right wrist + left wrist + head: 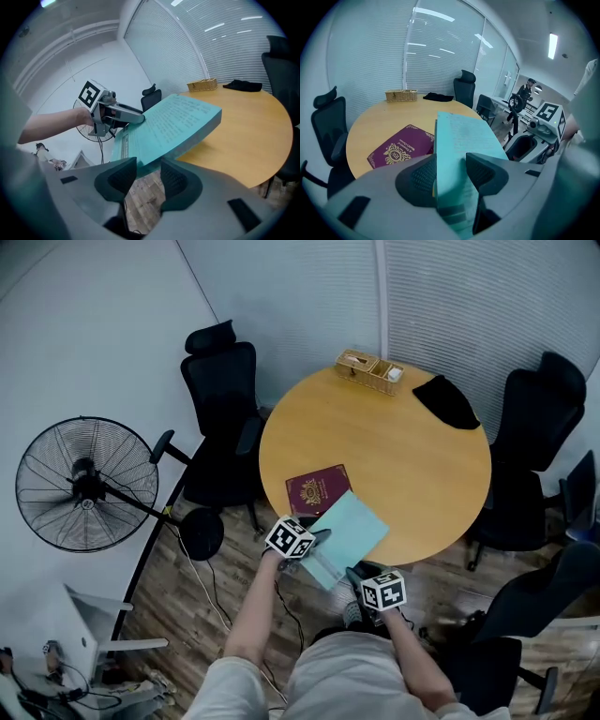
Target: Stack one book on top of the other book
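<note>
A teal book (352, 531) hangs tilted over the near edge of the round wooden table (412, 456), held between both grippers. My left gripper (319, 540) is shut on its left side; in the left gripper view the teal book (464, 136) fills the gap of the left gripper (450, 173). My right gripper (354, 574) pinches the near corner; in the right gripper view the teal book (183, 122) meets the tips of the right gripper (144, 168). A maroon book (317, 490) with a gold emblem lies flat on the table just beyond, also visible as the maroon book (401, 146).
A wicker basket (370, 370) and a black cloth (447, 400) sit at the table's far edge. Black office chairs (223, 399) stand to the left and right (534, 446). A floor fan (80, 484) stands at the left.
</note>
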{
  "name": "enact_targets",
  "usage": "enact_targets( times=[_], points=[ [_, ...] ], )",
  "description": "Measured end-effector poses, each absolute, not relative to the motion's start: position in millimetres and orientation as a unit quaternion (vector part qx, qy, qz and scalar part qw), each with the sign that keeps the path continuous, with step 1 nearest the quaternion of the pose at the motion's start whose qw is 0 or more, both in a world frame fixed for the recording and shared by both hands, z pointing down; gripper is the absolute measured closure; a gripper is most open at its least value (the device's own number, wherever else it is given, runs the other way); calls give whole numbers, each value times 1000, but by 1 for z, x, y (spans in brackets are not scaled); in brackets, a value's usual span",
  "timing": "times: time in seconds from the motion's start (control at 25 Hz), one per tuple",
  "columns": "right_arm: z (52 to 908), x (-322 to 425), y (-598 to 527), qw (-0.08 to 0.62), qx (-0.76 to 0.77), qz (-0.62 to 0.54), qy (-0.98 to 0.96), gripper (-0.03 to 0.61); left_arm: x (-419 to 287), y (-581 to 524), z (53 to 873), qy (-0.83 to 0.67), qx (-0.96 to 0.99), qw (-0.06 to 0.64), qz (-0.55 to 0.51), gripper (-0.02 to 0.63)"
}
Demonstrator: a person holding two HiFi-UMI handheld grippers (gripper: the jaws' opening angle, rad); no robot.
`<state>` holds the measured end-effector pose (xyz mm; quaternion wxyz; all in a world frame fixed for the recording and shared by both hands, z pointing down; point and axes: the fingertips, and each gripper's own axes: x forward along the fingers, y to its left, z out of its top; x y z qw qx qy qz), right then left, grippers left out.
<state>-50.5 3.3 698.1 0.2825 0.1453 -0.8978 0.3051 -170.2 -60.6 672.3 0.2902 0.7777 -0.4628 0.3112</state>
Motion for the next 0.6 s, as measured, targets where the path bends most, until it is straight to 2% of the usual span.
enact_targets(
  times=[0.28, 0.6],
  points=[
    [694, -67, -14, 266, 163, 324, -893, 413, -184, -80, 663, -461, 785, 265, 318, 405],
    [698, -105, -54, 277, 134, 347, -886, 413, -218, -124, 663, -458, 779, 266, 336, 405]
  ],
)
